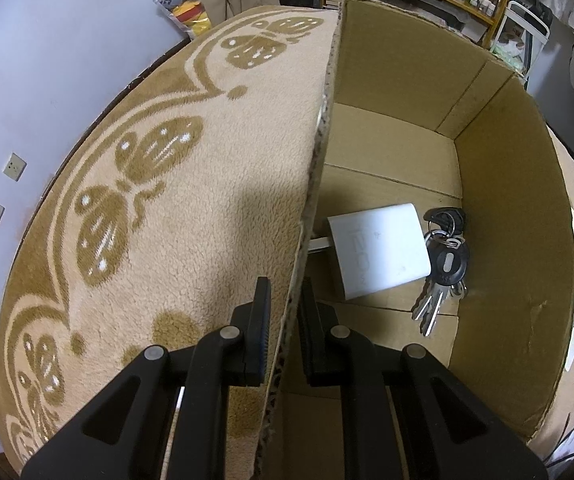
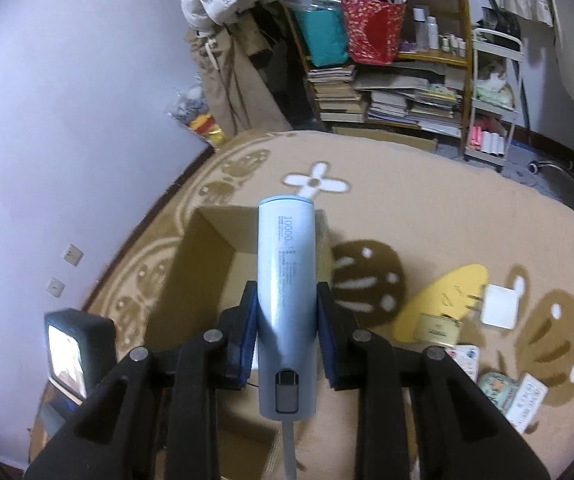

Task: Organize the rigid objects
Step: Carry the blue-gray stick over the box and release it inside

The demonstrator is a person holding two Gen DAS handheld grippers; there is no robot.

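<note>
Currently left gripper is clamped on the cardboard box wall, one finger inside, one outside. Ahead of it on the box floor: white charger touching a key bunch. Right gripper squeezes a pale-blue power bank held above the box; rug below, small items to its right.

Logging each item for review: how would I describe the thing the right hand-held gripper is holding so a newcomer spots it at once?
Start at the beige patterned rug and find the open cardboard box on it. Above the box, the right hand-held gripper is clamped on a power bank. It is a pale blue, rounded stick printed with 10000, unlike the small flat items lying on the rug to the right.
</note>
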